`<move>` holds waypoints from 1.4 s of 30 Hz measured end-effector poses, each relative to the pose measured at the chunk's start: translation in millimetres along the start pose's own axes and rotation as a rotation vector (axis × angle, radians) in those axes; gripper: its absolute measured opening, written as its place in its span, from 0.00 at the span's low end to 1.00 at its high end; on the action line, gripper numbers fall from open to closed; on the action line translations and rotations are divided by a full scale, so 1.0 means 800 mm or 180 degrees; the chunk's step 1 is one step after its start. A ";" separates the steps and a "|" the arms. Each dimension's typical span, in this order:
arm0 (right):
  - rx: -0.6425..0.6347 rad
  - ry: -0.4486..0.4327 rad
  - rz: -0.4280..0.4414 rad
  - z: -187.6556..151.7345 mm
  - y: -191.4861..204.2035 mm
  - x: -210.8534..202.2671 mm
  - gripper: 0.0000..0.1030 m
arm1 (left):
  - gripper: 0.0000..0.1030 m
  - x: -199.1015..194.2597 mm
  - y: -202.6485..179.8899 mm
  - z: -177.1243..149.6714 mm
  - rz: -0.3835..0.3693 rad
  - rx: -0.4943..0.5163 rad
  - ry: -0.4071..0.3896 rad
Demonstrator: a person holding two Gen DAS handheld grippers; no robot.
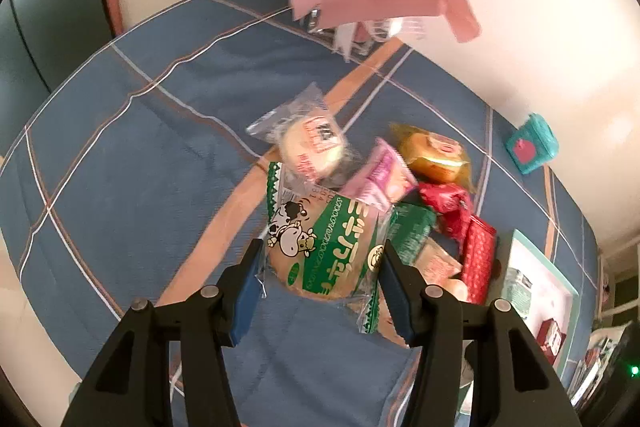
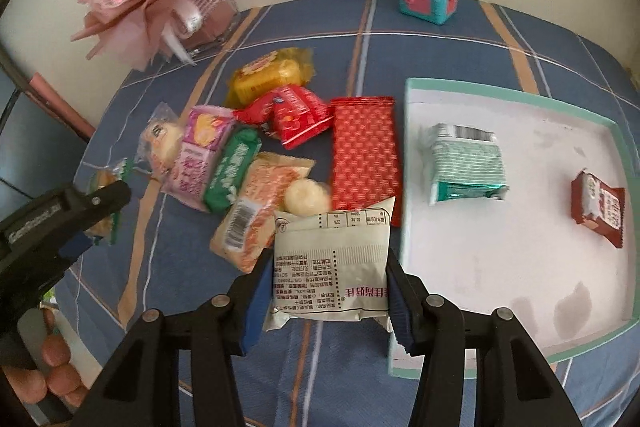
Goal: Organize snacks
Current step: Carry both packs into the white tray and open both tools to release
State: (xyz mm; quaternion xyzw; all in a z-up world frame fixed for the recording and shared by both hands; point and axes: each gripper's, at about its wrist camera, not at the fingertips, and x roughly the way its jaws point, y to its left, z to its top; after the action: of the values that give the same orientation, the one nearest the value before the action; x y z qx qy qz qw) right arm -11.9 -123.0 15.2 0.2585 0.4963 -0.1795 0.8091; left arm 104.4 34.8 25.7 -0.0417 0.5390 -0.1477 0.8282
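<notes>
Both hands are loaded right now. The left gripper (image 1: 320,267) is clamped on a green-and-white cow-print packet (image 1: 320,247), pinched across its width, dangling over the blue plaid tablecloth (image 1: 120,147) at the left edge of the snack pile (image 2: 260,147). The right gripper (image 2: 328,287) has its pads squeezed on a cream packet with printed text (image 2: 332,263), held upright-ish with the long side running up away from the jaws.

What matters next, I'd say: the teal-rimmed tray (image 2: 416,83) sits just right of the right gripper, its near-left corner practically under the right finger. So the cream packet only needs a short hop to the right, and there's a bare patch between the striped green packet (image 2: 464,163) and the near rim. The left hand is on the far side of the pile from the tray, so its cow packet has to cross over all the loose snacks. Right hand is clearly nearer.
</notes>
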 end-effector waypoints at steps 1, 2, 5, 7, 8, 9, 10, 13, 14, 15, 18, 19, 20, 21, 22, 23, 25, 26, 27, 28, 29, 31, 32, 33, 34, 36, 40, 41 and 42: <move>0.0031 -0.0006 -0.0029 -0.005 0.001 0.005 0.52 | 0.55 0.000 -0.005 -0.002 -0.0011 0.0040 0.0001; 0.0070 -0.0009 -0.0055 -0.004 -0.005 0.004 0.52 | 0.55 0.000 -0.009 -0.003 -0.0021 0.0075 0.0007; 0.0254 -0.0004 -0.0154 -0.002 -0.037 0.003 0.52 | 0.55 0.003 -0.032 -0.010 -0.0060 0.0217 0.0046; 0.0374 -0.0002 -0.0225 0.000 -0.058 0.002 0.53 | 0.55 0.005 -0.048 -0.015 -0.0077 0.0294 0.0074; 0.0434 -0.0002 -0.0279 0.001 -0.071 0.001 0.53 | 0.55 0.005 -0.057 -0.019 -0.0085 0.0348 0.0082; 0.0474 -0.0003 -0.0319 0.000 -0.080 -0.001 0.53 | 0.55 0.005 -0.069 -0.023 -0.0094 0.0422 0.0084; 0.0526 -0.0004 -0.0365 0.000 -0.093 -0.004 0.53 | 0.55 0.005 -0.081 -0.029 -0.0111 0.0506 0.0090; 0.0691 -0.0024 -0.0448 -0.003 -0.129 -0.017 0.53 | 0.55 0.005 -0.115 -0.046 -0.0151 0.0732 0.0116; 0.0725 -0.0027 -0.0469 0.000 -0.134 -0.016 0.53 | 0.55 0.005 -0.127 -0.053 -0.0160 0.0821 0.0119; 0.0780 -0.0033 -0.0518 -0.001 -0.147 -0.019 0.53 | 0.55 0.004 -0.141 -0.061 -0.0176 0.0925 0.0121; 0.0896 -0.0044 -0.0615 -0.002 -0.173 -0.026 0.53 | 0.55 0.002 -0.177 -0.086 -0.0247 0.1201 0.0148; 0.0951 -0.0048 -0.0639 -0.001 -0.183 -0.027 0.53 | 0.55 0.002 -0.188 -0.094 -0.0265 0.1287 0.0160; 0.0999 -0.0053 -0.0654 -0.003 -0.191 -0.030 0.53 | 0.55 0.002 -0.198 -0.103 -0.0275 0.1370 0.0168; 0.1047 -0.0056 -0.0672 -0.005 -0.201 -0.033 0.53 | 0.55 0.002 -0.210 -0.114 -0.0283 0.1480 0.0178; 0.1077 -0.0059 -0.0684 -0.006 -0.207 -0.036 0.53 | 0.55 0.001 -0.218 -0.120 -0.0288 0.1543 0.0186; 0.1110 -0.0061 -0.0696 -0.007 -0.215 -0.037 0.53 | 0.55 0.001 -0.224 -0.128 -0.0295 0.1615 0.0197; 0.1176 -0.0075 -0.0731 -0.009 -0.230 -0.043 0.53 | 0.55 0.001 -0.237 -0.141 -0.0301 0.1742 0.0216; 0.1206 -0.0082 -0.0750 -0.011 -0.237 -0.045 0.53 | 0.55 0.002 -0.243 -0.147 -0.0299 0.1791 0.0226; 0.1233 -0.0087 -0.0768 -0.012 -0.243 -0.047 0.53 | 0.55 0.003 -0.248 -0.152 -0.0296 0.1839 0.0237; 0.1265 -0.0090 -0.0785 -0.013 -0.249 -0.049 0.53 | 0.55 0.003 -0.250 -0.155 -0.0296 0.1865 0.0244; 0.1285 -0.0089 -0.0797 -0.014 -0.254 -0.050 0.53 | 0.56 0.003 -0.252 -0.158 -0.0295 0.1890 0.0254; 0.1318 -0.0083 -0.0827 -0.016 -0.263 -0.051 0.53 | 0.56 0.005 -0.257 -0.165 -0.0291 0.1937 0.0280; 0.1330 -0.0076 -0.0844 -0.016 -0.267 -0.051 0.53 | 0.56 0.006 -0.258 -0.167 -0.0286 0.1952 0.0295; 0.1341 -0.0064 -0.0859 -0.017 -0.270 -0.051 0.53 | 0.56 0.009 -0.259 -0.169 -0.0276 0.1961 0.0316; 0.1346 -0.0051 -0.0868 -0.019 -0.272 -0.051 0.53 | 0.56 0.014 -0.259 -0.170 -0.0259 0.1969 0.0346; 0.1342 0.0000 -0.0879 -0.018 -0.276 -0.044 0.53 | 0.56 0.023 -0.260 -0.173 -0.0221 0.1985 0.0405; 0.1335 0.0222 -0.0884 -0.020 -0.279 -0.016 0.53 | 0.56 0.042 -0.259 -0.177 -0.0121 0.2007 0.0536; 0.1330 0.0259 -0.0889 -0.021 -0.280 -0.011 0.53 | 0.56 0.046 -0.259 -0.179 -0.0106 0.2008 0.0560; 0.1323 0.0302 -0.0894 -0.021 -0.281 -0.006 0.53 | 0.56 0.051 -0.258 -0.180 -0.0086 0.2012 0.0595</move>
State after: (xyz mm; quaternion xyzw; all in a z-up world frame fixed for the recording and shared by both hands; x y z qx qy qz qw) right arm -148.9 -292.8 -41.1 0.3560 0.5173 -0.3759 0.6815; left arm -52.1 -160.8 -22.6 0.2240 0.5397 -0.3218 0.7450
